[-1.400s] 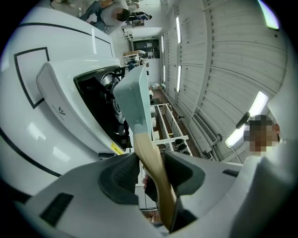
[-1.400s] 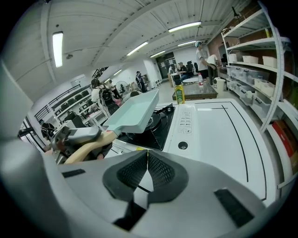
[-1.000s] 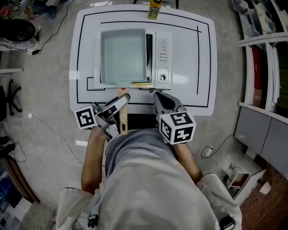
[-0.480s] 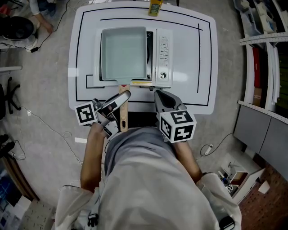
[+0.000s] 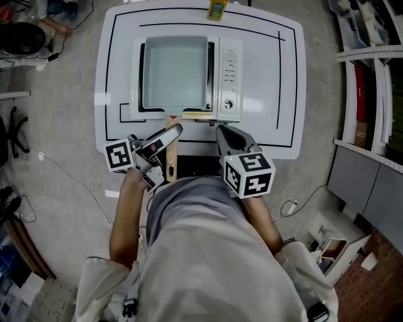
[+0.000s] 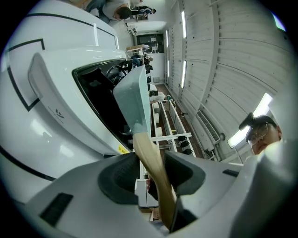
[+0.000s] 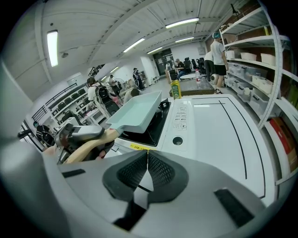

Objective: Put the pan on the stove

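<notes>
Gripping the wooden handle (image 5: 171,165) of the pan (image 5: 176,72) with the left hand-held gripper (image 5: 170,133), both jaws pressed on it, just in front of the stove (image 5: 230,75). Holding the pale square pan over the stove's black cooking part; touching or not, cannot tell. Behind the stove, on the white bench (image 5: 271,94), a yellow bottle (image 5: 217,9). Holding the right hand-held gripper (image 5: 221,131) closed, with nothing inside, just before the stove's front right corner.

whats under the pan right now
The stove; its black top shows beneath the raised pan in the gripper views. From overhead the pan covers it, leaving only the control panel.
</notes>
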Motion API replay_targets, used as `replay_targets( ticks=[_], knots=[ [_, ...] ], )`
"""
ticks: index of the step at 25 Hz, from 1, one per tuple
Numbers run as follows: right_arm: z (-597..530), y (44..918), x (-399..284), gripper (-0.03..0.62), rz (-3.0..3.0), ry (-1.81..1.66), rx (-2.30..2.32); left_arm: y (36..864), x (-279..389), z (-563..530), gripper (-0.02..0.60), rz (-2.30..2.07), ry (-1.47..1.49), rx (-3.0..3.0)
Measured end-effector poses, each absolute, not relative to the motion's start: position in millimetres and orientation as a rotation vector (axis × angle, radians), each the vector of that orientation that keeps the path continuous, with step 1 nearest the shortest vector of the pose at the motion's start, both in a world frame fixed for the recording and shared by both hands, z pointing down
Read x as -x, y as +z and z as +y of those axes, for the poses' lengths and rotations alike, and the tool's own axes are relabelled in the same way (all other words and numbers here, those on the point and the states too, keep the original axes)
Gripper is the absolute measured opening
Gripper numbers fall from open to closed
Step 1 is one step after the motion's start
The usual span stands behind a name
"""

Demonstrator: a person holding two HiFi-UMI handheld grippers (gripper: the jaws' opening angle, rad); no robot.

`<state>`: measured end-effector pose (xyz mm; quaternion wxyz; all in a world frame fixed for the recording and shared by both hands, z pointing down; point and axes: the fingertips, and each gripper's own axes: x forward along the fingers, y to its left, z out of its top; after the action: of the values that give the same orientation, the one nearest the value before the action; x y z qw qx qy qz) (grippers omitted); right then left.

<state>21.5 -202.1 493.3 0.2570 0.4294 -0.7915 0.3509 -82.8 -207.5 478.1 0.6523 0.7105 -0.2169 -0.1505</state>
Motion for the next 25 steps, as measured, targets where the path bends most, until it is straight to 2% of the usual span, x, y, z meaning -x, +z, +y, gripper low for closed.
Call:
replay_targets(
  ticks=[25],
  knots=[
    [-205.9,492.9,-25.5,0.011,-2.167,0.958,-1.146,476.9,78.2,-207.5,0.175,-0.510,-0.360,-1.666]
  ],
)
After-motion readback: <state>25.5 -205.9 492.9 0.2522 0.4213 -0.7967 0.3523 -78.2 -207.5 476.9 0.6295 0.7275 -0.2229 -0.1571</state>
